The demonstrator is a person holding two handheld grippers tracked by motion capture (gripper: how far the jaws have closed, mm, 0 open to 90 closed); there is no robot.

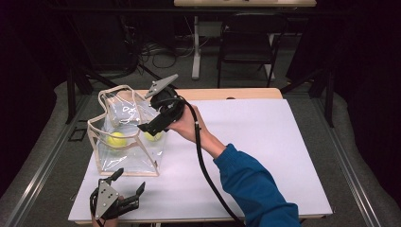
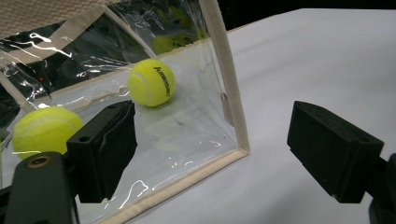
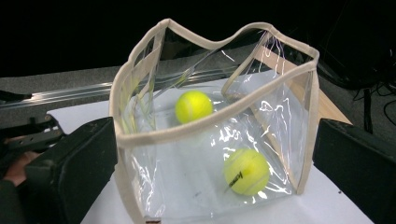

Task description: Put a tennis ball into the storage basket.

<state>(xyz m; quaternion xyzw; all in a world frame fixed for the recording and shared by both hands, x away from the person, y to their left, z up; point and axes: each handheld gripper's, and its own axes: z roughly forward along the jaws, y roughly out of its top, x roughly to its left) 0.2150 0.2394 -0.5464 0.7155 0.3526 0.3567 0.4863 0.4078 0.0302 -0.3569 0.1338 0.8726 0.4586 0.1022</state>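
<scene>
A clear plastic bag [image 1: 126,156] with beige trim stands open-topped at the left of the white mat [image 1: 265,142]. Two yellow tennis balls [image 1: 116,139] [image 1: 152,136] lie on its bottom. My right gripper [image 1: 150,124] hovers at the bag's right upper edge, jaws open. In the right gripper view the bag [image 3: 187,129] and both balls [image 3: 193,106] [image 3: 246,171] sit between the wide jaws of my right gripper [image 3: 215,163], untouched. My left gripper [image 1: 128,182] rests near the mat's front left corner, open. My left gripper [image 2: 210,154] faces the bag's corner [image 2: 229,84] and the balls [image 2: 151,82] [image 2: 44,128].
The mat covers a wooden table [image 1: 236,93]. Behind it stand a black chair [image 1: 248,42] and a white table leg [image 1: 196,47], with cables on the floor. The right gripper's cable [image 1: 203,161] trails across the mat beside a blue sleeve [image 1: 255,189].
</scene>
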